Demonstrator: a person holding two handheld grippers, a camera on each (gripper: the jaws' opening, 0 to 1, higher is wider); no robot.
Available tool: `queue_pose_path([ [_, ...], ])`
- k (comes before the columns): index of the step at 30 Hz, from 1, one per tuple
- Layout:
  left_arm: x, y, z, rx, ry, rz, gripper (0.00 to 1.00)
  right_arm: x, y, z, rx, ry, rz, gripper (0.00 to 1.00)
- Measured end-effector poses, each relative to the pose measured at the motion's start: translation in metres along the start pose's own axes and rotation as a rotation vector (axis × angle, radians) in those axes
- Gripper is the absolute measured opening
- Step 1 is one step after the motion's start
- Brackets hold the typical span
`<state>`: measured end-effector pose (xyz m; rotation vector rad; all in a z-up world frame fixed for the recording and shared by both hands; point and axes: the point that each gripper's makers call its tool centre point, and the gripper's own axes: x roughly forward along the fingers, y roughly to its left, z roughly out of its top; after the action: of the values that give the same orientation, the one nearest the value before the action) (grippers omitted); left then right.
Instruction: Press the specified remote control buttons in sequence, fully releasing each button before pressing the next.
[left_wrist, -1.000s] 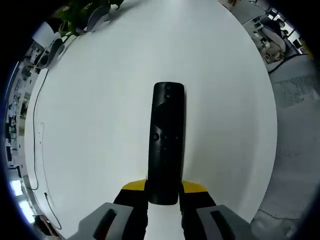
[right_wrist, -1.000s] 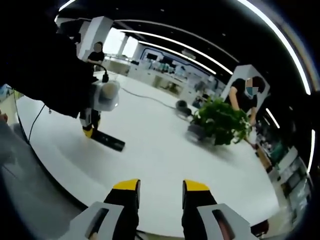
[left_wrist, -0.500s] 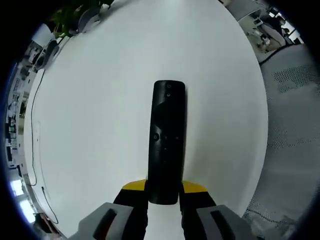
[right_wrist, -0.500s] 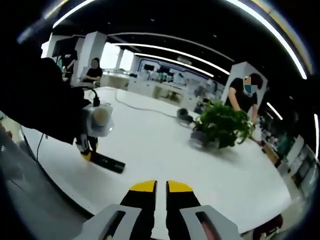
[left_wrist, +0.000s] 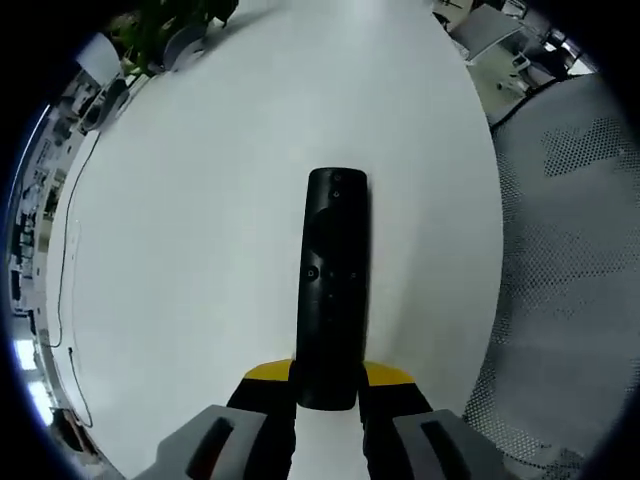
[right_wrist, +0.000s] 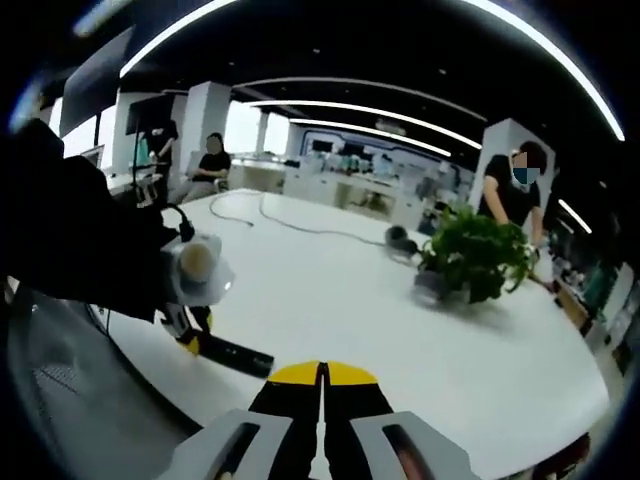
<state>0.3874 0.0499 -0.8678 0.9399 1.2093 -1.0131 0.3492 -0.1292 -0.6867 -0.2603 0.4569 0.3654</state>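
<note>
In the left gripper view, the left gripper (left_wrist: 327, 378) has its two yellow-tipped jaws closed on the near end of a long, slim black plastic remote control (left_wrist: 332, 285), which runs straight ahead from the jaws with its button face toward the camera; small round buttons sit about halfway along it and another pair near its far end. Beneath and beyond the remote lies a broad white surface (left_wrist: 200, 230), and off to the gripper's right a grey perforated mat (left_wrist: 560, 260) covers the floor beside that surface's edge. Far ahead and to the left of the jaws stands a green leafy potted plant (left_wrist: 160, 25). In the right gripper view, the right gripper (right_wrist: 322, 378) has its yellow-tipped jaws pressed together with nothing between them, poised above the near edge of the white surface. Ahead and to the left of it, the left gripper appears with the black remote control sticking out toward the middle of the surface, carried by a person's dark sleeve (right_wrist: 70, 260). Further ahead and to the right of the right gripper sits the potted plant, with a thin dark cable (right_wrist: 300, 225) trailing across the far part of the surface.
</note>
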Motion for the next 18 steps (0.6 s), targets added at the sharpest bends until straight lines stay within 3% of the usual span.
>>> queue_pose_path([
  [6,-0.002,-0.021,-0.005,-0.008,-0.015,-0.002,0.23,0.004,0.010,0.017,0.006,-0.029,0.089,0.00],
  [11,-0.002,-0.036,-0.009,-0.011,-0.028,-0.002,0.23,0.012,0.015,0.049,0.053,-0.049,0.181,0.00],
  [18,-0.003,-0.053,-0.014,-0.011,-0.032,0.000,0.23,0.029,0.025,0.069,0.036,0.011,0.292,0.00],
])
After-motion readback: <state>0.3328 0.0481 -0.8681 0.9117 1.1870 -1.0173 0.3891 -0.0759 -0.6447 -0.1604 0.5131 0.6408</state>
